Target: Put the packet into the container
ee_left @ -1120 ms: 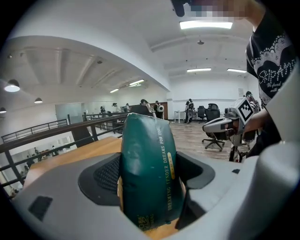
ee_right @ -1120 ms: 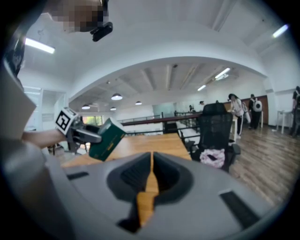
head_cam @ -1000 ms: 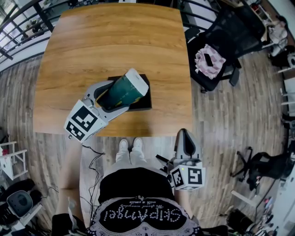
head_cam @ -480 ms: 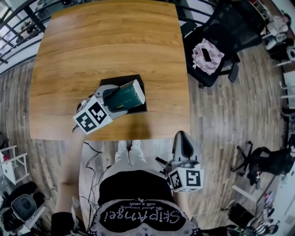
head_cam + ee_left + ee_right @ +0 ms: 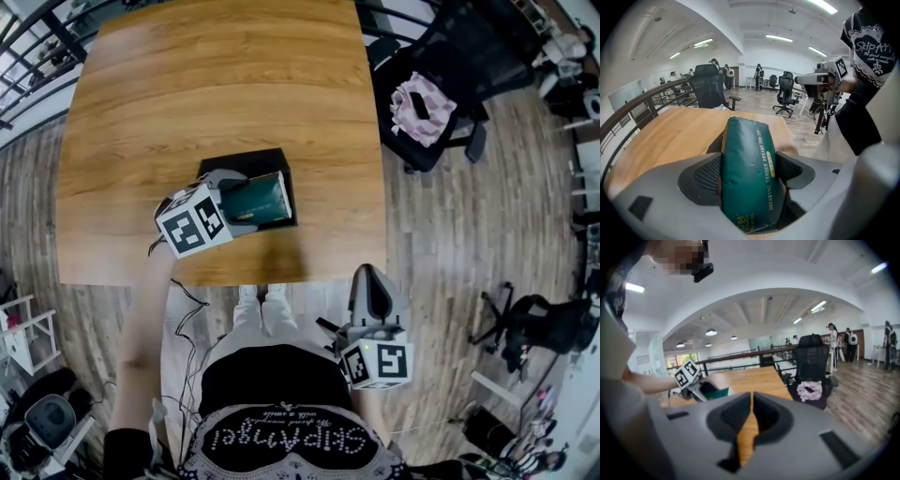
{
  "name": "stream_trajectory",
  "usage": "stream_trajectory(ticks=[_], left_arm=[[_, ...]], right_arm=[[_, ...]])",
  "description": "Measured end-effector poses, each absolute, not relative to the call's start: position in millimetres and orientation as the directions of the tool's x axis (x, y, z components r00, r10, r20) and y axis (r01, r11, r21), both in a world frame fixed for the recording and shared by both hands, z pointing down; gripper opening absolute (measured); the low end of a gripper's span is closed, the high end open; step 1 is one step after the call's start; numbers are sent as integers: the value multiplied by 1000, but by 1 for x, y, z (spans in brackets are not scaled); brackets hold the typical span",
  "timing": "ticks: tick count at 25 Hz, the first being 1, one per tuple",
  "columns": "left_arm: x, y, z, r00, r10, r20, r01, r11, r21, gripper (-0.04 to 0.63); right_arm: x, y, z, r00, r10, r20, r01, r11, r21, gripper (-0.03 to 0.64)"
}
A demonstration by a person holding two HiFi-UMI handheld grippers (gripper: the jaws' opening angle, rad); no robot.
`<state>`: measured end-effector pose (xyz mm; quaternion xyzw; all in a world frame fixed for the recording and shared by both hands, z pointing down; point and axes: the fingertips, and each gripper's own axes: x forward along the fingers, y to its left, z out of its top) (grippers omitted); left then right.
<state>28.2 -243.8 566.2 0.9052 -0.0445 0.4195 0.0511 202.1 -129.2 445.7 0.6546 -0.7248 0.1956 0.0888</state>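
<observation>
A dark green packet (image 5: 256, 198) with gold print is clamped between the jaws of my left gripper (image 5: 242, 201), which is shut on it. The packet lies flat and low over the black container (image 5: 240, 159) near the front of the wooden table (image 5: 216, 84). I cannot tell whether it touches the container. In the left gripper view the packet (image 5: 746, 154) fills the gap of the left gripper (image 5: 749, 177) and points away over the tabletop. My right gripper (image 5: 374, 277) hangs off the table by the person's right side, shut and empty, as the right gripper (image 5: 752, 411) view confirms.
A black office chair (image 5: 441, 84) with a pink cloth (image 5: 424, 109) on its seat stands right of the table. A dark railing (image 5: 37, 47) runs past the far left corner. The table's front edge (image 5: 225, 278) is just beyond the person's shoes.
My left gripper has come down and levelled out with the packet, from tilted above the container to flat over it. The right gripper has stayed put.
</observation>
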Motion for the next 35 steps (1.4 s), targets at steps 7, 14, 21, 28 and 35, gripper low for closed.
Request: stream_trajectory(ticks=[7, 14, 21, 28, 35], left_arm=[[33, -244, 580, 623, 11, 782, -99, -991, 93, 377], [32, -246, 595, 617, 37, 786, -105, -986, 128, 377], [33, -245, 599, 612, 46, 789, -105, -985, 139, 377], [33, -247, 602, 623, 42, 781, -104, -985, 136, 379], [34, -246, 585, 648, 11, 761, -138, -982, 132, 380]], right_arm=[[198, -131, 445, -131, -913, 386, -983, 69, -170, 37], [196, -131, 445, -130, -911, 391, -983, 66, -171, 38], [193, -133, 446, -133, -910, 391, -982, 69, -173, 38], [184, -139, 445, -149, -909, 390, -981, 85, -177, 37], [185, -133, 442, -149, -910, 387, -981, 87, -173, 38]])
